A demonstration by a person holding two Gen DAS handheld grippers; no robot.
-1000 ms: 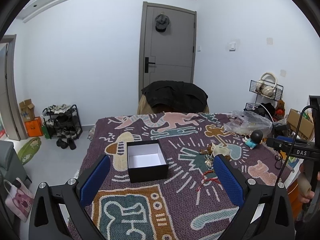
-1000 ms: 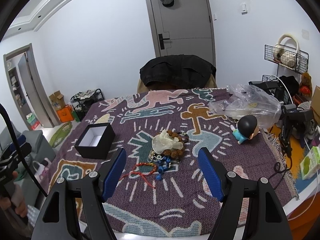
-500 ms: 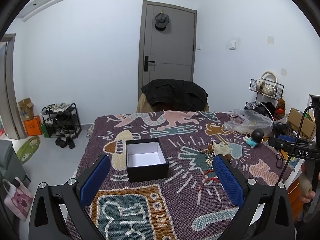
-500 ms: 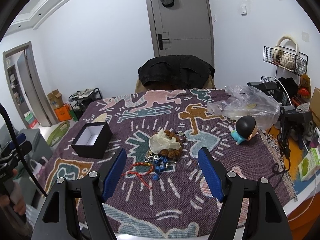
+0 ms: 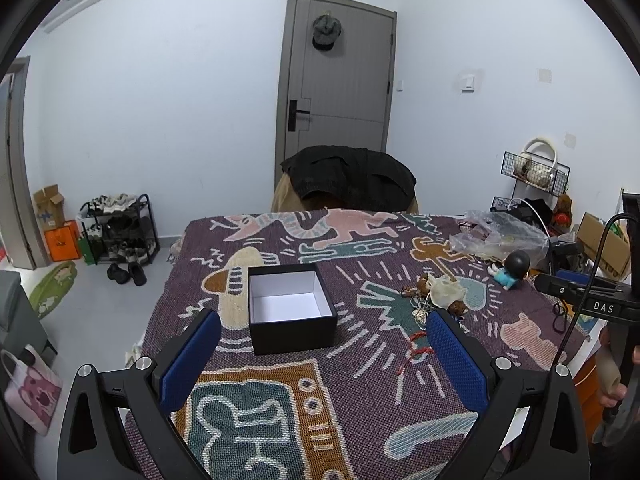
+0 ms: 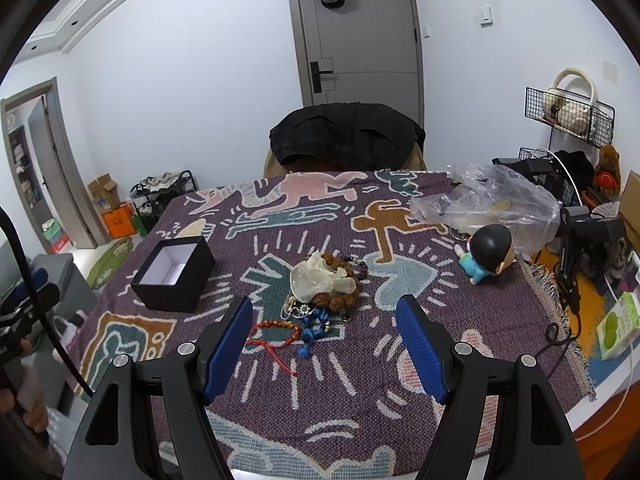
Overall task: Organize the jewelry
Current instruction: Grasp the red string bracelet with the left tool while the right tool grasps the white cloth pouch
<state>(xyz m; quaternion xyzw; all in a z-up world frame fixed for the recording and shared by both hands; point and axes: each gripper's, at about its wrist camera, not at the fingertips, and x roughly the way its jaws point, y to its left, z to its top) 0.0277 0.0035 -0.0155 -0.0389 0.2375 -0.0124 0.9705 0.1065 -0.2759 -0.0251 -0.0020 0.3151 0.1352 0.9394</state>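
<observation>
A square black box (image 5: 292, 312) with a smooth white lining sits on the woven cloth (image 5: 360, 400); the beaded jewelry heap (image 6: 320, 300) lies at its three o'clock. The left gripper (image 5: 320, 354) and right gripper (image 6: 324, 344) tilt downward above the cloth, jaws apart, holding nothing.

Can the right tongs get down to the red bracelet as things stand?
Probably yes. The right tongs stand open and empty, with the red bracelet lying flat on the blanket just ahead. Nothing covers it; only the blue beads crowd one end.
</observation>
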